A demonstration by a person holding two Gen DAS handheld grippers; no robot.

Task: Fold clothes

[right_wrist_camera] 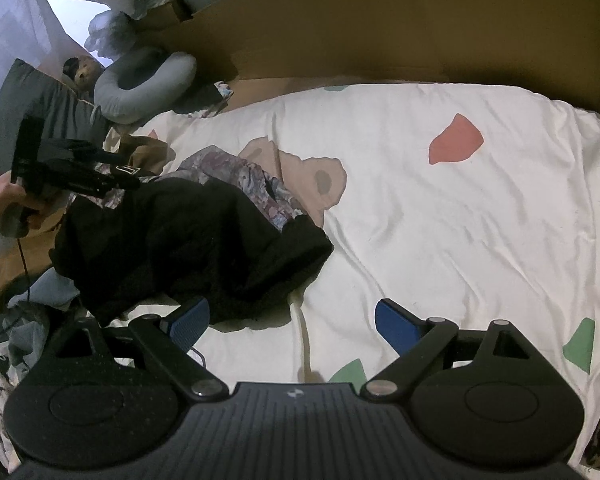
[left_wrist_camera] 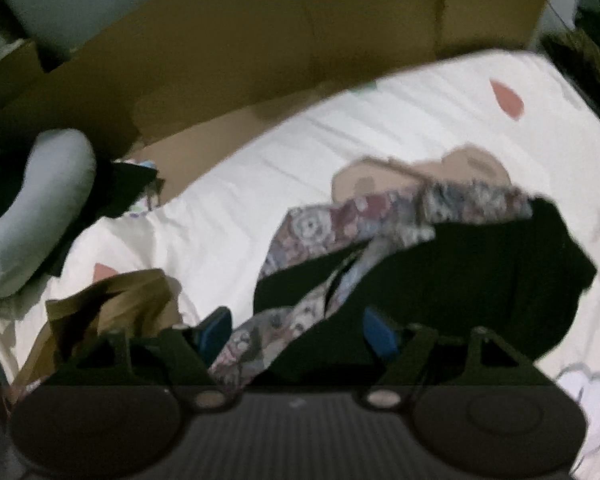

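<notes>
A black garment [right_wrist_camera: 188,240] lies crumpled on the left part of the white bed sheet [right_wrist_camera: 440,220], over a floral-patterned garment [right_wrist_camera: 236,172]. In the blurred left wrist view the same black garment [left_wrist_camera: 460,280] and floral garment [left_wrist_camera: 332,220] lie just ahead. My left gripper [left_wrist_camera: 298,332] is open, its blue pads wide apart, with a strip of floral cloth running between them. A hand [right_wrist_camera: 0,196] holds that left gripper [right_wrist_camera: 130,178] over the pile's far left edge. My right gripper [right_wrist_camera: 293,324] is open above the sheet, its left pad [right_wrist_camera: 190,322] at the black garment's near hem.
Brown cardboard [right_wrist_camera: 380,32] stands along the far side of the bed. A grey neck pillow [right_wrist_camera: 140,80] and a pillow lie at the far left. A tan garment [left_wrist_camera: 112,304] and other clothes [right_wrist_camera: 32,292] are heaped at the left edge. The sheet has coloured patches [right_wrist_camera: 456,140].
</notes>
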